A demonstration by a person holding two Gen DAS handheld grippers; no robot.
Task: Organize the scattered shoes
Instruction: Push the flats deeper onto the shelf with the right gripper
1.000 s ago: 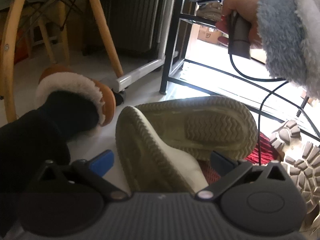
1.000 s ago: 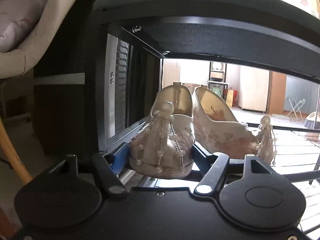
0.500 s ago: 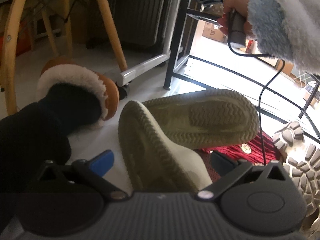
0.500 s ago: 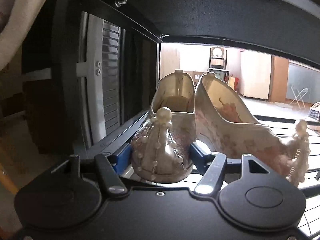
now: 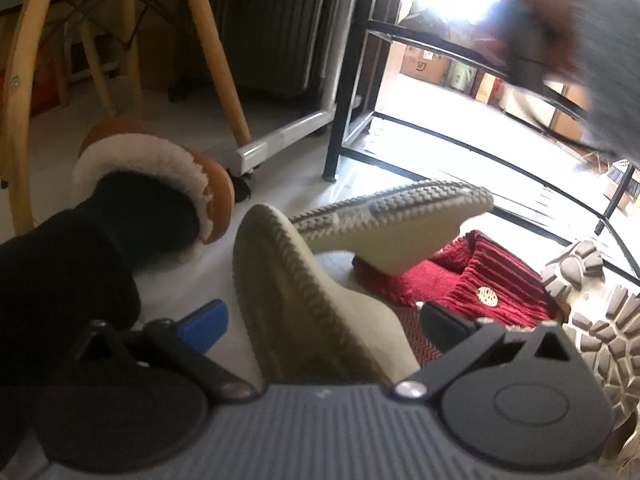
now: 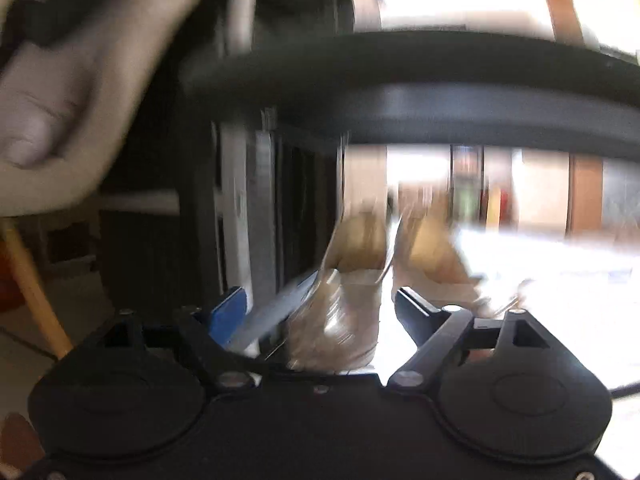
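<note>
Judging from how things lie, the sorting is only partly done. A pair of pale, bead-trimmed slip-on shoes (image 6: 352, 296) is seen standing side by side on a slatted shelf of the black metal shoe rack (image 6: 420, 92), though the right wrist view is heavily blurred. The right gripper (image 6: 320, 312) is held just in front of the nearer shoe, its jaws spread and seemingly clear of it; contact cannot be ruled out through the blur.

On the pale floor (image 5: 288, 160), several shoes are left scattered. A cream suede shoe with a ribbed rubber sole (image 5: 304, 304) is tipped on its side between the spread jaws of the left gripper (image 5: 320, 320), not yet pinched. Its mate (image 5: 400, 220) is propped sole-up on a red corduroy slipper (image 5: 480, 284). A chunky lugged sole (image 5: 592, 304) lies at the right, and a tan fleece-lined boot (image 5: 160, 168) at the left is worn on a leg in black.

Wooden chair legs (image 5: 208, 48) and a white wheeled frame (image 5: 280, 140) are seen beyond, in strong backlight.
</note>
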